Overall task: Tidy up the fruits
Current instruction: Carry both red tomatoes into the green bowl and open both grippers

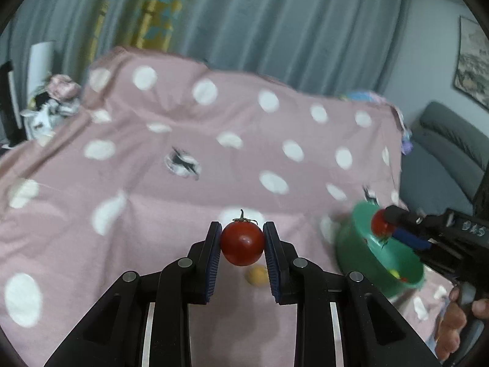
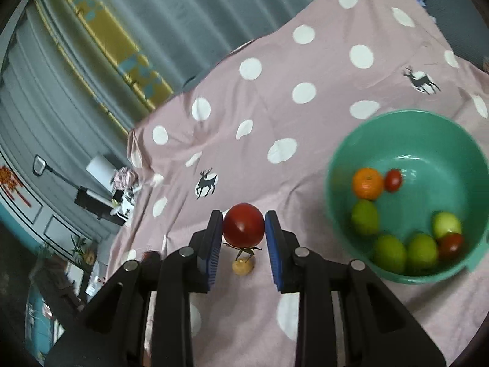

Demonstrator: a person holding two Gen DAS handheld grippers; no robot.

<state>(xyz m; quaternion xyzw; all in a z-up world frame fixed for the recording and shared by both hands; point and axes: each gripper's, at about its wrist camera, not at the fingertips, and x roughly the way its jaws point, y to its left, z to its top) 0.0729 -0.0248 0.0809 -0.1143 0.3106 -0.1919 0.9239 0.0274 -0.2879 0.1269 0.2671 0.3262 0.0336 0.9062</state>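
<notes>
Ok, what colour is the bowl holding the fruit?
Green, a minty teal. The bowl shows best in the right wrist view.

Your right gripper [image 2: 243,224] pinches a red tomato [image 2: 243,224] between its blue pads [image 2: 216,238], stem down. Under it a small yellow fruit [image 2: 242,266] lies on the pink dotted cloth [image 2: 275,98]. To the right stands your green bowl [image 2: 342,153], holding an orange [image 2: 367,183], two small tomatoes [image 2: 392,180] and four green fruits [image 2: 365,217].
</notes>
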